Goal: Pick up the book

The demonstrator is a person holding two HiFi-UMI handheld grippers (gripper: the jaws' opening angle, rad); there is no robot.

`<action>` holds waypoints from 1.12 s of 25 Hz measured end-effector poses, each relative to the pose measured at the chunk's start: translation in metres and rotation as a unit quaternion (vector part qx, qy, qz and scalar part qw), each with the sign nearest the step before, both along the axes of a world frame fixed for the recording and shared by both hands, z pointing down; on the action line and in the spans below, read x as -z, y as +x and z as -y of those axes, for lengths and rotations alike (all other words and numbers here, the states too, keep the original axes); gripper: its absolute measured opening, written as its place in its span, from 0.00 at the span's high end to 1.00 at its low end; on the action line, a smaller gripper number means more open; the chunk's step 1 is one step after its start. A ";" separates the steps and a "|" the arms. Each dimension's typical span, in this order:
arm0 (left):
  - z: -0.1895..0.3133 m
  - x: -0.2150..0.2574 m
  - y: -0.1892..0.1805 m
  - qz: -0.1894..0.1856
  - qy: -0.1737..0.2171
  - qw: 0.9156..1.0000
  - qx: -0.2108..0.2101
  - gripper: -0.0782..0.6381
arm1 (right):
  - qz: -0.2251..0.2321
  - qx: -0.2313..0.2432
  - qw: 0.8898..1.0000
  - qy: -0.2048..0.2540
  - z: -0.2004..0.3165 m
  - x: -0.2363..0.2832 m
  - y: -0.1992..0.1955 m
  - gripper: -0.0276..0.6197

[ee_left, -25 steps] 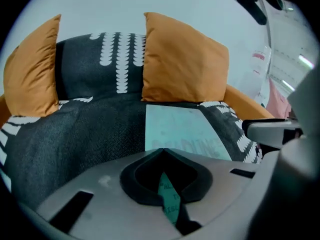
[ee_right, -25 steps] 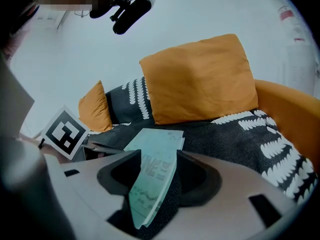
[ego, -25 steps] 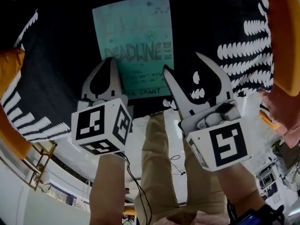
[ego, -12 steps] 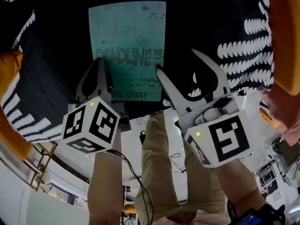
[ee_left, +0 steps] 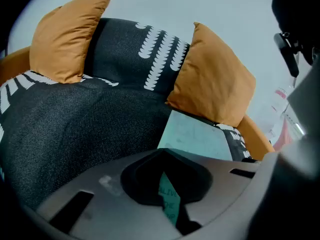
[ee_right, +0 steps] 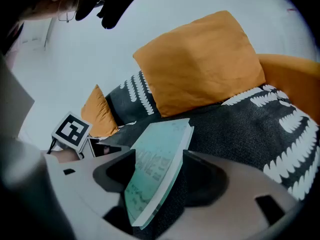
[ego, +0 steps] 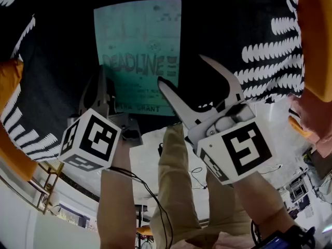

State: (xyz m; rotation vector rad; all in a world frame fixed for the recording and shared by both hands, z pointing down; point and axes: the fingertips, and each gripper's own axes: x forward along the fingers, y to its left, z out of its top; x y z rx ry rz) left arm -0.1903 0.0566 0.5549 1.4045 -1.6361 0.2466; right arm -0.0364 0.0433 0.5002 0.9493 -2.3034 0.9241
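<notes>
A teal book (ego: 139, 40) titled DEADLINE lies flat on the dark sofa seat (ego: 57, 51). My right gripper (ego: 181, 69) is open, and its jaws straddle the book's lower right corner. In the right gripper view the book (ee_right: 165, 134) runs edge-on between the two jaws of that gripper (ee_right: 160, 153) without being pinched. My left gripper (ego: 98, 75) is turned edge-on at the book's left edge, its jaws together with nothing seen gripped. In the left gripper view the book (ee_left: 197, 134) lies just beyond the jaw tips of that gripper (ee_left: 161, 153).
Two orange cushions (ee_left: 70, 34) (ee_left: 215, 79) lean on the patterned sofa back. An orange sofa arm (ego: 316, 35) rises at the right. The person's legs in khaki trousers (ego: 176, 180) are below the seat edge. The left gripper's marker cube (ee_right: 72, 129) shows beside the book.
Both grippers have moved forward toward the book. The right jaws now reach over its lower right corner. The left gripper has turned edge-on and shifted left along the book's edge.
</notes>
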 end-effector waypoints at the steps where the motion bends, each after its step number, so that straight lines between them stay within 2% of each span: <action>1: 0.000 0.000 0.000 0.000 0.000 1.000 -0.001 0.88 | 0.001 -0.001 1.000 -0.002 -0.001 -0.001 -0.001 0.50; 13: -0.001 -0.001 -0.004 -0.030 -0.003 0.999 0.022 0.88 | 0.016 -0.010 0.999 -0.029 -0.005 -0.007 -0.007 0.48; 21: 0.000 -0.002 -0.009 -0.024 -0.004 0.999 0.028 0.88 | 0.033 -0.013 0.998 -0.044 -0.007 -0.009 -0.006 0.47; 28: -0.001 -0.004 -0.010 -0.029 -0.001 0.999 0.029 0.88 | 0.065 -0.021 0.994 -0.088 -0.019 -0.020 -0.019 0.47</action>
